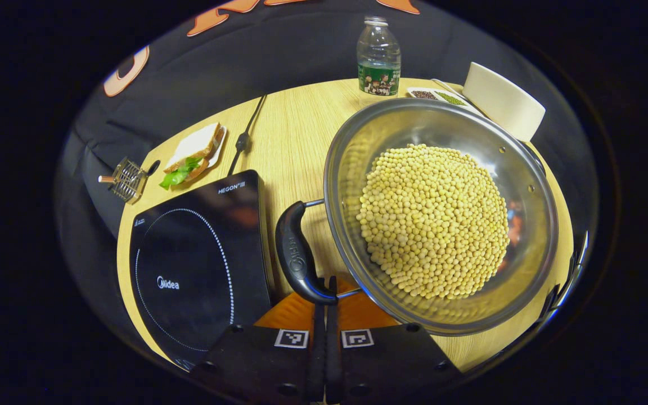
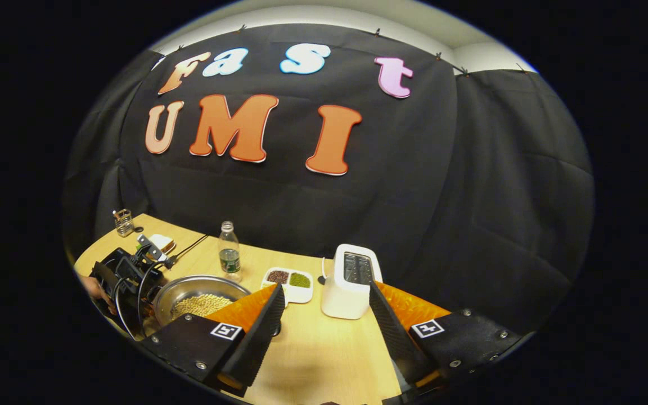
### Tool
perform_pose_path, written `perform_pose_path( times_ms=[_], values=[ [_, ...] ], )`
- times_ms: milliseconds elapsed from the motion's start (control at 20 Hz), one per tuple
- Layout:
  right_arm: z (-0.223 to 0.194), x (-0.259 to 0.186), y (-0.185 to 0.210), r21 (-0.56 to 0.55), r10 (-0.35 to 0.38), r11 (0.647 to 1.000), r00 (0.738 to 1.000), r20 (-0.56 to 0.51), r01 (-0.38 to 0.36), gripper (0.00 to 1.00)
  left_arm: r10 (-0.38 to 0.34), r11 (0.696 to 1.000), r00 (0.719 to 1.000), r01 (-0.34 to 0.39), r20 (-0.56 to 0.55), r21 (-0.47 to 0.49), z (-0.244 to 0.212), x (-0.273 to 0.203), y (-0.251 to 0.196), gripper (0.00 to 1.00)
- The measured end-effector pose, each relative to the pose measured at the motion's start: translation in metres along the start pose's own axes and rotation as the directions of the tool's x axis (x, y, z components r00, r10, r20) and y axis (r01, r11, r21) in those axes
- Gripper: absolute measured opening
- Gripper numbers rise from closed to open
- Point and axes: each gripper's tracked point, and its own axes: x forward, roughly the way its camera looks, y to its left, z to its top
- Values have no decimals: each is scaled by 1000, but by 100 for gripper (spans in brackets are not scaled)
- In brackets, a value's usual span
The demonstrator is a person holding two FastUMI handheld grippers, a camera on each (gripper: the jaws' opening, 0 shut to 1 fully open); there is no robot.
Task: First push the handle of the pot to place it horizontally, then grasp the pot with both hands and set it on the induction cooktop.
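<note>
A steel pot (image 1: 521,169) full of yellow soybeans (image 1: 431,219) sits on the wooden table, to the right of the black induction cooktop (image 1: 200,264). The pot's black handle (image 1: 296,247) lies on its left side, between pot and cooktop. My left gripper (image 1: 327,289) is shut with nothing between its fingers, and its tips touch the handle's near end. In the right gripper view the pot (image 2: 189,289) stands at the left with the left gripper (image 2: 127,278) and a hand beside it. My right gripper (image 2: 325,287) is open above the table, well right of the pot.
A water bottle (image 1: 378,56), a divided dish of beans (image 1: 436,95) and a white toaster (image 1: 504,101) stand behind the pot. A sandwich on a plate (image 1: 194,154), a cable (image 1: 245,138) and a small wire rack (image 1: 127,179) lie beyond the cooktop. The table edge is near.
</note>
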Motion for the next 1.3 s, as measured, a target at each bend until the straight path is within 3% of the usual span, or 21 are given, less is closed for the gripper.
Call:
perform_pose_path(
  times_ms=[300,700,800,850,900,1050,1300],
  values=[
    [-33,29,47,28,107,994,987,-119,-104,94,-31,999,998,32,55,-20,8,0,1,8],
    [-62,59,80,38,168,986,959,-228,-163,94,-91,988,985,108,144,-114,14,-29,-1,9],
    [-68,66,85,36,177,984,953,-247,-173,94,-108,981,972,138,209,-136,30,-43,-1,22],
    [-71,65,85,37,182,983,949,-258,-179,94,-112,978,963,150,246,-143,41,-47,1,41],
    [-74,68,86,39,184,983,946,-268,-180,94,-122,975,954,167,274,-147,52,-49,3,50],
    [-92,84,94,63,181,983,931,-317,-170,94,-128,970,954,177,271,-165,63,-42,4,96],
    [-128,95,96,85,168,986,893,-417,-145,94,-144,970,970,177,195,-165,62,-11,1,99]
  ],
)
